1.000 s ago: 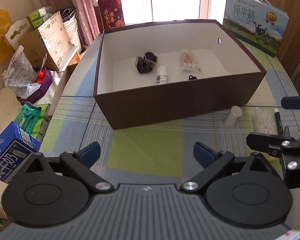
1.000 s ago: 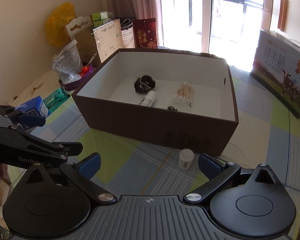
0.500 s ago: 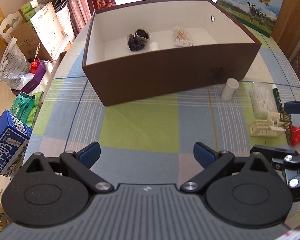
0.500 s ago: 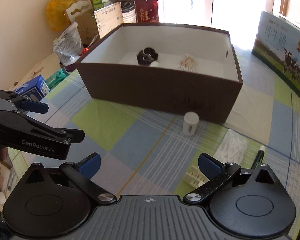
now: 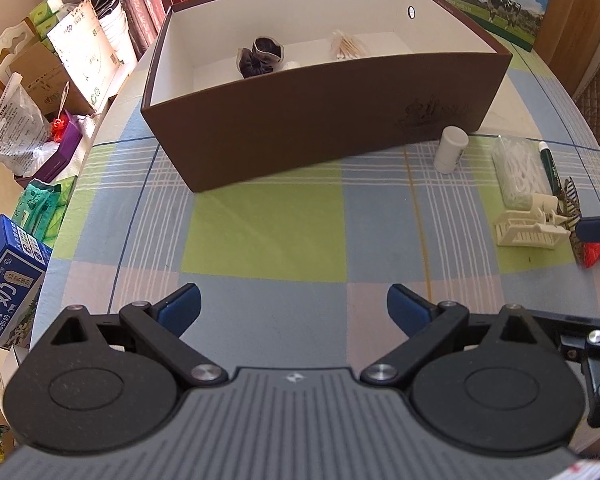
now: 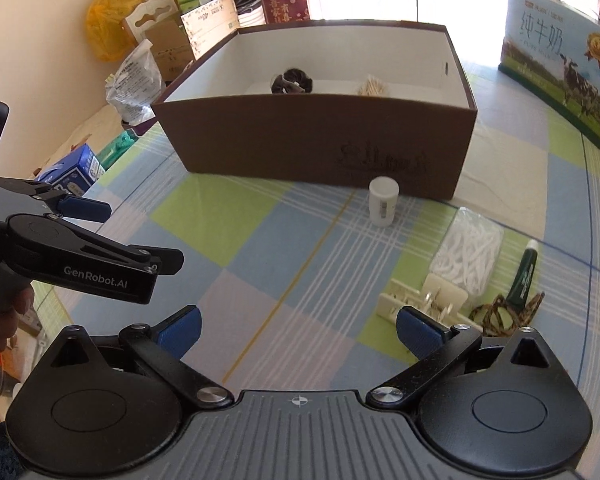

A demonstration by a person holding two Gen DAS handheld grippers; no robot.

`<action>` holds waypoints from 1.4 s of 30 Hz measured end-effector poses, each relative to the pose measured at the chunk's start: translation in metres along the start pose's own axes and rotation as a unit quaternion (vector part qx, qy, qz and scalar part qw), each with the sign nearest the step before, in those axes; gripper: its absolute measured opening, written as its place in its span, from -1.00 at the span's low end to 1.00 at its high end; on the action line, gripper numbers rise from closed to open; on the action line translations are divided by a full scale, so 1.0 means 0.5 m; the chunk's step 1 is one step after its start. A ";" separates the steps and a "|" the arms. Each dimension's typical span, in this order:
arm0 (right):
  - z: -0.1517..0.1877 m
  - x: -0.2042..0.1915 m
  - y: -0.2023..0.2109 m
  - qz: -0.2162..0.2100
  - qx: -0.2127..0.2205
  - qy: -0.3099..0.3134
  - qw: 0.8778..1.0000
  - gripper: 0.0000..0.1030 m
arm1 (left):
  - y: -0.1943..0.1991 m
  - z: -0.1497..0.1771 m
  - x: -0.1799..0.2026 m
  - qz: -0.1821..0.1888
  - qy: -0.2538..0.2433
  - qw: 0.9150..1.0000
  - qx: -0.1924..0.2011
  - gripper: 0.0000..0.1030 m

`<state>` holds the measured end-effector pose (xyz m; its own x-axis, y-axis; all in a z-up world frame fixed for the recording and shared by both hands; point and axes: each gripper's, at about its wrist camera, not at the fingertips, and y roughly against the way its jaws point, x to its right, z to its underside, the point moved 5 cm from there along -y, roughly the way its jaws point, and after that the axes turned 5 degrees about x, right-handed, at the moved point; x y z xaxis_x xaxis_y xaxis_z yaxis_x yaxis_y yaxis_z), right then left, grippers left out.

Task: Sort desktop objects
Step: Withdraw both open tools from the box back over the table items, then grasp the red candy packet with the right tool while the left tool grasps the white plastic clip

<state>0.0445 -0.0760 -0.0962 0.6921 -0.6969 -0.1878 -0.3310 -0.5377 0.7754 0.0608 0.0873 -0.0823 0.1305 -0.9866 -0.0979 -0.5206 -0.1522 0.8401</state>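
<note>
Since the earlier frame both of my grippers had drawn back from the brown box (image 5: 332,120), so its front wall hid more of the interior and more tabletop items came into view. Left gripper (image 5: 294,310): jaws released, spread wide, holding nothing, above the checked tablecloth (image 5: 260,220). Right gripper (image 6: 298,324): jaws likewise released and empty.

Inside the box: dark scrunchie (image 5: 260,56) and a bundle of cotton swabs (image 5: 348,46), both partly hidden by the front wall.

Outside the box, on the cloth: white bottle (image 6: 383,206) upright, just beside the box's front wall. Nearer my right gripper lay a bag of white swabs (image 6: 468,252), a green marker (image 6: 524,276) beside it, a cream hair clip (image 6: 424,300) and a patterned hair clip (image 6: 504,312) touching the marker's end. A red clip (image 5: 598,254) showed only in the left view.
</note>
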 end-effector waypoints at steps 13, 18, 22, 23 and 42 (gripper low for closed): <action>0.068 0.069 0.037 0.035 -0.019 -0.050 0.998 0.96 | -0.022 0.008 0.032 0.019 -0.014 1.000 -0.012 0.90; 0.104 0.124 0.055 0.079 -0.027 -0.062 0.995 0.94 | -0.033 0.005 0.051 0.028 -0.026 0.999 -0.016 0.90; 0.122 0.175 0.073 0.112 -0.019 -0.068 0.991 0.78 | -0.042 -0.002 0.065 0.037 -0.033 0.999 -0.018 0.90; 0.125 0.188 0.077 0.116 -0.017 -0.066 0.991 0.74 | -0.044 -0.003 0.068 0.039 -0.035 0.998 -0.019 0.90; 0.142 0.296 0.048 0.014 -0.048 0.241 0.969 -0.08 | -0.079 -0.015 0.096 0.045 -0.043 0.997 -0.036 0.90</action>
<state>0.0934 -0.2256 -0.1484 0.9104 -0.3961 0.1192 -0.3088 -0.4590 0.8331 0.0941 0.0463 -0.1158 0.0119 -0.9980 -0.0628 -0.4640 -0.0612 0.8837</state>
